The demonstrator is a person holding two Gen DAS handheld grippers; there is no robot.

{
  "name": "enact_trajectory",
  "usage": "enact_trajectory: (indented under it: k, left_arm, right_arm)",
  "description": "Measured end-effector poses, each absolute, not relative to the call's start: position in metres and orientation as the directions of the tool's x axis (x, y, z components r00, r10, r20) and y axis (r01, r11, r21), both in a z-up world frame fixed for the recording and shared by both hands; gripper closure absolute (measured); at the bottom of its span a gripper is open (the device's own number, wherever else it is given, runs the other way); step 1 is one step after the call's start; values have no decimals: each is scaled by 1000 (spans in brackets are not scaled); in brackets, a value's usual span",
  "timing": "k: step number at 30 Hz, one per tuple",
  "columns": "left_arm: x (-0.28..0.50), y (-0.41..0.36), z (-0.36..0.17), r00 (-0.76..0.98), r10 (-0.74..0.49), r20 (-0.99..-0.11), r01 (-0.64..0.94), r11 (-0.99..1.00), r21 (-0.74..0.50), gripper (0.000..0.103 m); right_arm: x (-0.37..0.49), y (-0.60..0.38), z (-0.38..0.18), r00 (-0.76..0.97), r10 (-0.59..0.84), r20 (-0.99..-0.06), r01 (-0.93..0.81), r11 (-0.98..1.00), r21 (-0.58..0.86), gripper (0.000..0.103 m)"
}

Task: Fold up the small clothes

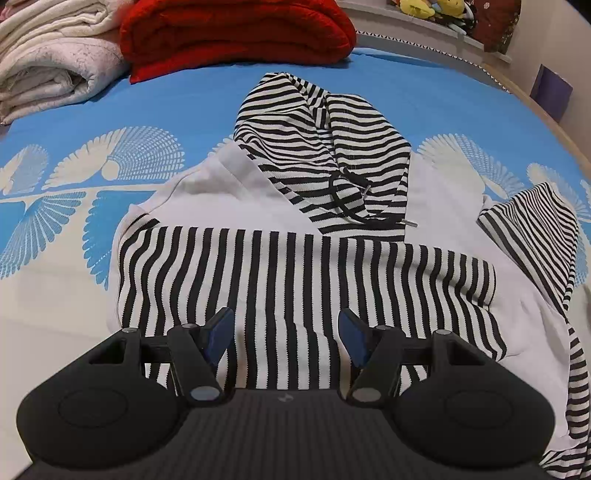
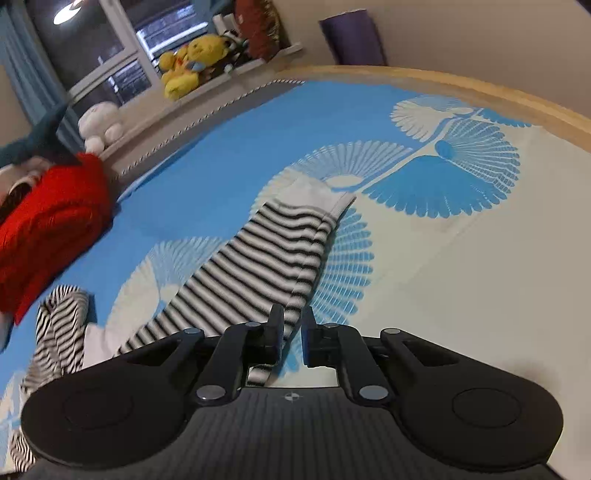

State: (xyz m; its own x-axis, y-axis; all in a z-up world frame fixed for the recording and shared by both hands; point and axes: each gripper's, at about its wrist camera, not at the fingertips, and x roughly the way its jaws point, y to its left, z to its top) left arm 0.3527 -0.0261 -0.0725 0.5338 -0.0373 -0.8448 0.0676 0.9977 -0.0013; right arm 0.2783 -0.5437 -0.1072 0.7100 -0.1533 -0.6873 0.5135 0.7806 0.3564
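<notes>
Two claws are at work on one small striped hoodie (image 1: 306,280) that lies on the blue bed (image 1: 155,107). The left claw (image 1: 286,332) hangs just above the hoodie's body with its jaws wide apart and nothing between them. One sleeve is folded across right under and ahead of it, and the hood sits further ahead, past that sleeve. I think this claw waits there so it can press the cloth flat or pick up the next edge.

The right claw (image 2: 291,334) has its jaws narrow, nearly shut, and the edge of the other sleeve (image 2: 266,258) runs into the gap between them — it looks pinched there. The rest of that sleeve stretches away in front of the claw, with its white cuff at the far end, lying on the bed. My guess is that the claw holds the edge so it can bring this sleeve over the body like the first one.

A red blanket (image 1: 236,33) sits far beyond the left claw, well apart from the hoodie — out of the way.
</notes>
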Motion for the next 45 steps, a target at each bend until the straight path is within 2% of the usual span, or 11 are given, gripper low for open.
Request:
enact_trajectory:
  k: [6, 11, 16, 23, 24, 25, 26, 28, 35, 41, 45]
  left_arm:
    - [354, -23, -74, 531, -30, -847, 56, 998, -1, 35]
    - [354, -22, -77, 525, -19, -851, 59, 998, 14, 35]
    - [355, -18, -80, 519, -9, -855, 56, 998, 24, 35]
    - [357, -11, -84, 505, 2, -863, 42, 999, 27, 35]
    - [357, -10, -84, 504, 2, -864, 41, 999, 26, 35]
    - [357, -10, -84, 504, 1, -864, 40, 999, 24, 35]
    - [358, -9, -83, 504, -2, -863, 39, 999, 20, 35]
    - [358, -7, -82, 506, -5, -862, 35, 999, 15, 35]
    - [357, 12, -68, 525, -16, -851, -7, 1000, -23, 35]
    - [352, 34, -55, 543, -35, -839, -48, 996, -73, 35]
    - [349, 57, -45, 559, -40, -828, -85, 991, -105, 35]
  right_arm:
    - [301, -582, -135, 736, -125, -666, 538, 705, 462, 90]
    - [328, -603, -162, 748, -123, -653, 556, 653, 515, 63]
    - [351, -616, -188, 734, -140, -665, 594, 607, 528, 63]
    - [375, -620, -200, 783, -147, -604, 557, 597, 577, 63]
    - [376, -619, -203, 793, -154, -590, 553, 588, 590, 63]
    - [376, -618, -205, 797, -160, -582, 552, 582, 597, 74]
    - [376, -616, -208, 794, -170, -584, 560, 579, 593, 97]
    - [374, -611, -208, 779, -206, -592, 586, 573, 572, 98]
    - [341, -612, -141, 598, -589, -543, 801, 465, 378, 99]
    - [318, -579, -79, 591, -692, -414, 806, 522, 278, 99]
    - [331, -496, -25, 770, -580, -267, 630, 756, 176, 99]
